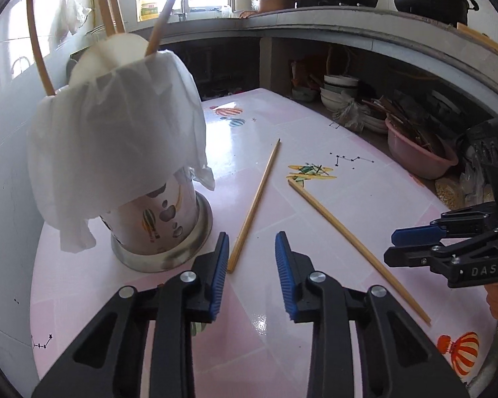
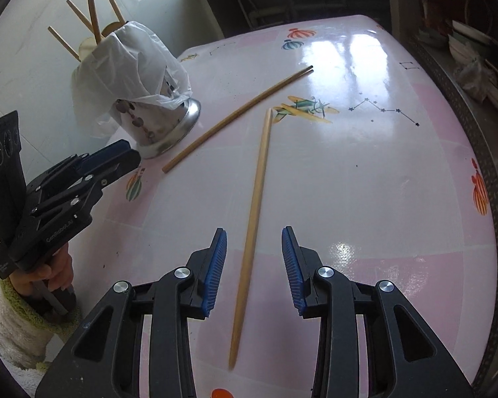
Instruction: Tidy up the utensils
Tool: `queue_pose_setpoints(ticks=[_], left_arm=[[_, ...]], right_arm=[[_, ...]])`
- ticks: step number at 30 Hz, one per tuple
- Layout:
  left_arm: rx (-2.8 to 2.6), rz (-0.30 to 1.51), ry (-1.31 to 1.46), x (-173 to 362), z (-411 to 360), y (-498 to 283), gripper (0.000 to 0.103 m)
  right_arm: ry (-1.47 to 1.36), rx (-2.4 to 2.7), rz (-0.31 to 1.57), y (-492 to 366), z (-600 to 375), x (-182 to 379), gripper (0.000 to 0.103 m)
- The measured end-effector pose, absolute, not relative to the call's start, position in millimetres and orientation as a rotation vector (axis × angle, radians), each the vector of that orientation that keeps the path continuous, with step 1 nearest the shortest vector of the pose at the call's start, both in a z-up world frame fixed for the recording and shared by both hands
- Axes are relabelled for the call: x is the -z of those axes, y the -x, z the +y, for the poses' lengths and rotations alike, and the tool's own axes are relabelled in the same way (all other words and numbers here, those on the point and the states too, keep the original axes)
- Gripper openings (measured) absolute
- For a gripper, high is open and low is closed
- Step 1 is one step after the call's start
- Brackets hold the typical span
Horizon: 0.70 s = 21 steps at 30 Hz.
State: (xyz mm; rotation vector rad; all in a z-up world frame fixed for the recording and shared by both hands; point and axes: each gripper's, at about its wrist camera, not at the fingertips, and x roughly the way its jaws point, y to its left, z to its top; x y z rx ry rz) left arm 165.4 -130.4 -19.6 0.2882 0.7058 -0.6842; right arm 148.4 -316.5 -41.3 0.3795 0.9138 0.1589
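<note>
Two chopsticks (image 2: 249, 242) (image 1: 254, 204) lie apart mid-table (image 2: 381, 182), both grippers' (image 1: 251, 262) (image 2: 254, 258) jaws released.

The table (image 2: 365, 182) is glossy pale pink, printed with striped hot-air balloons, a yellow plane and dark star lines. Tan chopsticks (image 2: 249, 242) lie on it beside a silvery holder (image 1: 162, 225) under a white bag (image 1: 116, 132). The pads (image 1: 219, 275) are blue on black.

The table top (image 2: 365, 172) was glossy and smooth, a pink printed sheet that threw back window glare. Two chopsticks (image 2: 254, 212) lying on it looked like pale matt wood. The utensil holder (image 1: 159, 219) was shiny metal with a polished rim, draped in thin, crinkled white plastic (image 1: 116, 139). The gripper fingers (image 1: 220, 275) were matt black plastic with ribbed blue rubbery pads.
</note>
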Motion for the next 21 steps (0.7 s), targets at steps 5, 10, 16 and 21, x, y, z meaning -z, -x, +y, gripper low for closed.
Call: queue_pose_setpoints(ticks=[5, 10, 16, 21], left_arm=[[0.636, 0.741, -0.342, 36, -143, -178, 0.021], [0.614, 0.786, -0.379, 50, -149, -184, 0.010], [0.601, 0.811, -0.359, 55, -146, -186, 0.001], [0.599, 0.835, -0.338, 57, -141, -184, 0.000]], right_arm=[[-0.318, -0.145, 0.935, -155, -306, 48, 0.026], [-0.274, -0.134, 0.926, -155, -302, 48, 0.020], [-0.304, -0.126, 0.931, -156, -308, 49, 0.005], [-0.327, -0.120, 0.934, -153, -310, 49, 0.005]])
